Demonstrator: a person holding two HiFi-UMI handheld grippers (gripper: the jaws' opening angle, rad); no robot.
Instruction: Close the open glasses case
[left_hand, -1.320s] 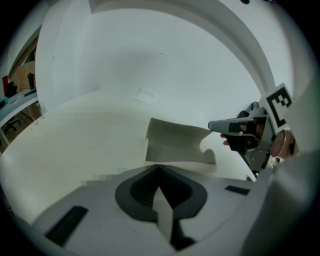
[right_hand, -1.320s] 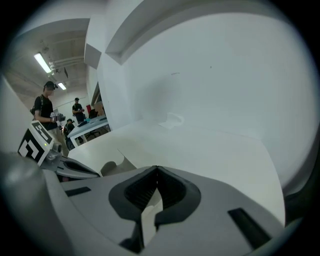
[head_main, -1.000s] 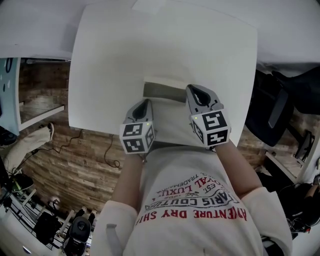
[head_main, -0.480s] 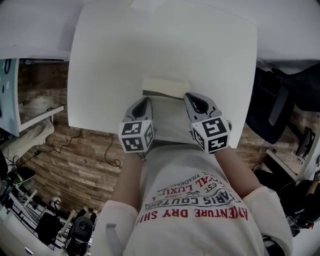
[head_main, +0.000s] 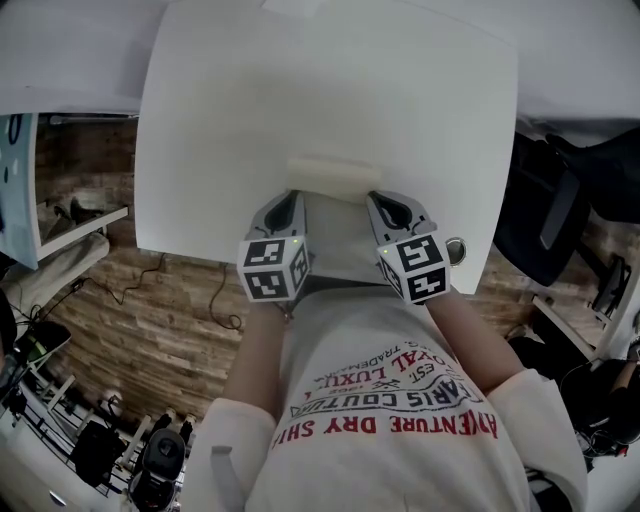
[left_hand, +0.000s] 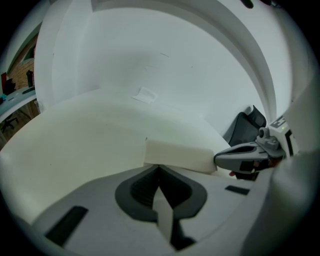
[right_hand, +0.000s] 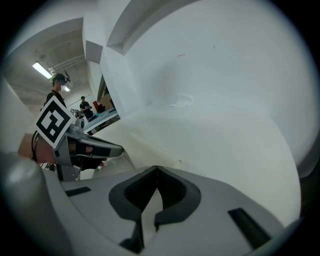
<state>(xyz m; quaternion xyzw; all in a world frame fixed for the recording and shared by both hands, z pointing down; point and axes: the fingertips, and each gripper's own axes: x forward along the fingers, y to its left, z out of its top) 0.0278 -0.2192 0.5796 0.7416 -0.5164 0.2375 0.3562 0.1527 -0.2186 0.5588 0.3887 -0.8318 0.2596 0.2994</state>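
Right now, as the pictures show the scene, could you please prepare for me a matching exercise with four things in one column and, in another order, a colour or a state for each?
Things:
1. glasses case
2. left gripper
3. chair
4. floor

Descriptions:
A. black, beside the right edge of the table
B. brown wooden boards
C. cream, lying on the white table
D. grey, with its jaws together

Right pairs: 1-C, 2-D, 3-A, 4-B.
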